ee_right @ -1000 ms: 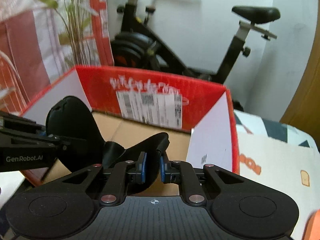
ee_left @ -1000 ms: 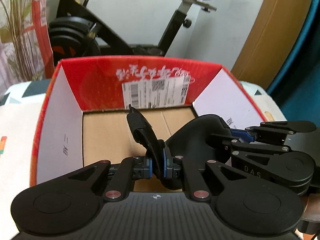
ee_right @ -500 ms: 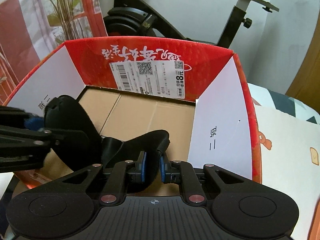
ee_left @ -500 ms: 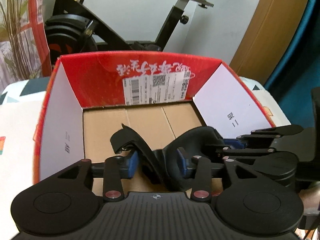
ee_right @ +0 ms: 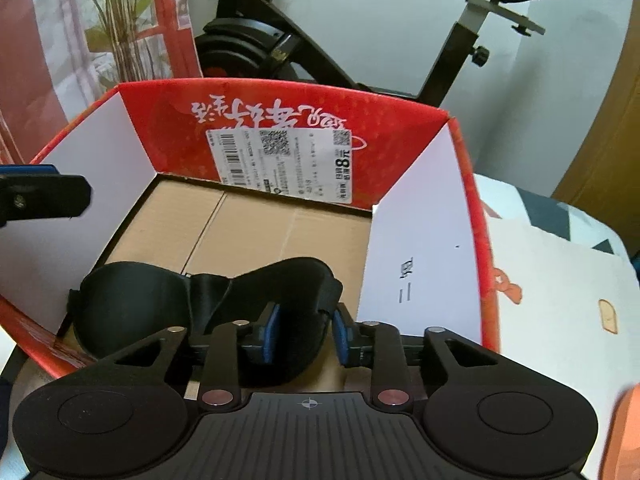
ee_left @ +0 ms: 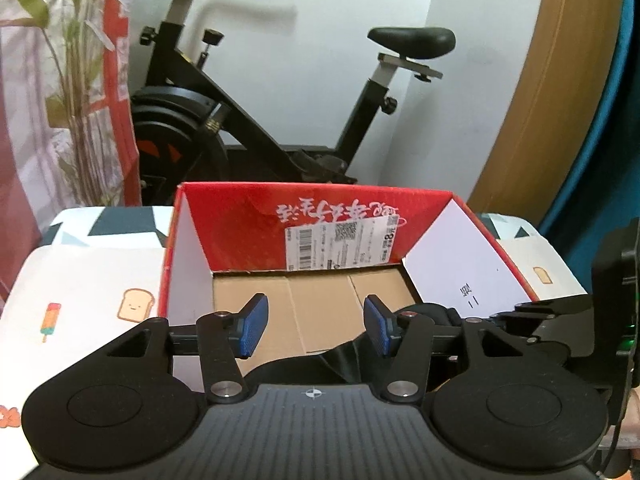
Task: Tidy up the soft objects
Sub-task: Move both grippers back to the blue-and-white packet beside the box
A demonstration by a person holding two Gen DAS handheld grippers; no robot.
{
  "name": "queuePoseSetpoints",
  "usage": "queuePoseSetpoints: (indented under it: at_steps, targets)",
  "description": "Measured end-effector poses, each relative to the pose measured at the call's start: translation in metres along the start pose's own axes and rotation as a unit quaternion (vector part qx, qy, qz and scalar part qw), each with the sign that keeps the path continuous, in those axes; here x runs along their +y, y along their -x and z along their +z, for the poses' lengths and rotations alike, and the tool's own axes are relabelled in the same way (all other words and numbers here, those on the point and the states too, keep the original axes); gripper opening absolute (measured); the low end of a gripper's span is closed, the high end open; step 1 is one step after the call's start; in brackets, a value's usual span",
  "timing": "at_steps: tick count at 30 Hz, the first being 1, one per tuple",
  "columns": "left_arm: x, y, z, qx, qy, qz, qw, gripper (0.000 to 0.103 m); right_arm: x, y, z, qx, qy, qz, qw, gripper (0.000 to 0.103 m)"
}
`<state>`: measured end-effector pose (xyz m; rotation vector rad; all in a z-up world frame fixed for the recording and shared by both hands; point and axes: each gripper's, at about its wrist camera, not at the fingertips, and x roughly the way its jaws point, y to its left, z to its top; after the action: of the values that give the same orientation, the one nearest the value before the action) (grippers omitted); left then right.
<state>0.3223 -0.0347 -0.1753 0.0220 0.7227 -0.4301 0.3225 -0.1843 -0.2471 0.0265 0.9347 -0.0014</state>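
Observation:
A black padded eye mask (ee_right: 208,304) lies at the near end of the red cardboard box (ee_right: 280,116), on its brown floor. My right gripper (ee_right: 306,326) is open, its blue pads on either side of the mask's right cup, not pressing it. My left gripper (ee_left: 316,326) is wide open and empty, raised above the box's near edge. In the left wrist view only a bit of the mask (ee_left: 336,358) shows below the fingers. The box (ee_left: 312,216) stands on a patterned cloth. The right gripper's body (ee_left: 560,332) shows at the right.
An exercise bike (ee_left: 248,112) stands behind the box against a white wall. A plant (ee_right: 116,28) and red-white curtain are at the back left. The cloth (ee_left: 80,300) with toast and ice-lolly prints lies on both sides of the box. An orange thing (ee_right: 628,432) is at the far right edge.
My left gripper opened, let the mask go and rose back from the box. My right gripper then opened too. The mask dropped onto the box floor.

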Motion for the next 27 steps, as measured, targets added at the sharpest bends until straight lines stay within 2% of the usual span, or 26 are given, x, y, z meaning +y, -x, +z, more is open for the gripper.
queuePoseSetpoints:
  at_steps: [1,4,5,6,10,13,15,18,23,27]
  targets:
    - [-0.001,0.003,0.000,-0.003,0.000,0.002,1.0000,0.055,0.000,0.002,0.000,-0.002,0.000,0.000,1.000,0.031]
    - [-0.004,0.012,-0.004,-0.017,-0.001,0.005,0.9998,0.056,0.004,0.015,-0.002,-0.021,0.013,-0.004,1.000,0.048]
    - [-0.005,0.016,-0.006,-0.020,0.000,0.006,0.9998,0.056,0.005,0.021,-0.003,-0.032,0.020,-0.005,0.999,0.061]
    - [-0.005,0.019,-0.008,-0.022,0.002,0.005,0.9997,0.056,0.006,0.027,-0.003,-0.043,0.026,-0.009,0.999,0.070]
    - [-0.008,0.034,-0.020,-0.030,0.004,0.008,0.9995,0.056,0.005,0.049,-0.006,-0.072,0.035,-0.006,0.997,0.073]
    - [-0.011,0.045,-0.030,-0.036,0.005,0.012,0.9993,0.056,-0.001,0.065,-0.013,-0.094,0.018,0.009,0.995,0.079]
    - [-0.012,0.052,-0.038,-0.040,0.008,0.011,0.9991,0.060,-0.004,0.080,-0.023,-0.135,0.012,0.019,0.991,0.083]
    - [-0.016,0.060,-0.051,-0.043,0.015,0.007,0.9989,0.062,-0.005,0.094,-0.041,-0.172,0.017,0.020,0.985,0.083]
    - [-0.021,0.068,-0.074,-0.040,0.024,0.003,0.9989,0.062,-0.015,0.108,-0.075,-0.198,-0.022,0.047,0.979,0.083]
    - [-0.020,0.069,-0.093,-0.026,0.046,-0.002,0.9986,0.062,-0.017,0.116,-0.104,-0.221,-0.031,0.052,0.973,0.084]
